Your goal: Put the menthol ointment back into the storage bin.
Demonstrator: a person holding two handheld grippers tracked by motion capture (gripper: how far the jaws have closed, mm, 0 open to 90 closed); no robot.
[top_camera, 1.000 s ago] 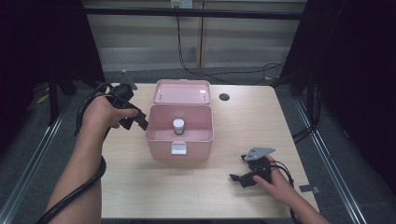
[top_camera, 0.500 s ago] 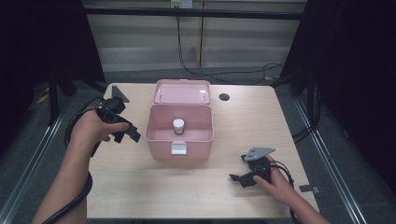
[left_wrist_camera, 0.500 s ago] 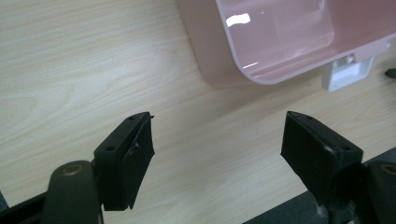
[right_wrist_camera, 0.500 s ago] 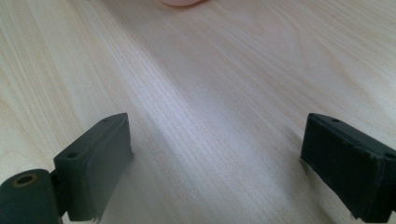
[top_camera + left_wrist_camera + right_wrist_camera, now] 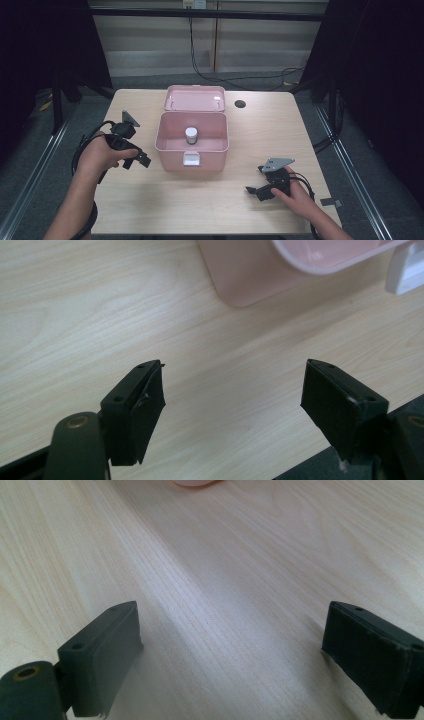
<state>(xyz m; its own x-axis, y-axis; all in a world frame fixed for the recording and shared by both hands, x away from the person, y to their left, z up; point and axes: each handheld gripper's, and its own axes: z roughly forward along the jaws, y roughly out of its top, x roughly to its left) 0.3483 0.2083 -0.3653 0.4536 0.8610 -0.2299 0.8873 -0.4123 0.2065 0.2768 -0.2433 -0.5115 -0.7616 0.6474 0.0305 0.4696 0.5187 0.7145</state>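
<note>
L tongs (image 5: 141, 159) have dropped away from the pink box (image 5: 191, 141) toward the counter (image 5: 200, 205), spread, nothing btwn them, now just beside the box's left wall. Looks like the jar (image 5: 191, 135) is delivered: it stands upright inside the box, lid (image 5: 195, 97) open behind. R tongs (image 5: 256, 191) rest low, spread, empty, well apart from the box. Count: 1 box, 1 jar, 2 tongs.
</note>
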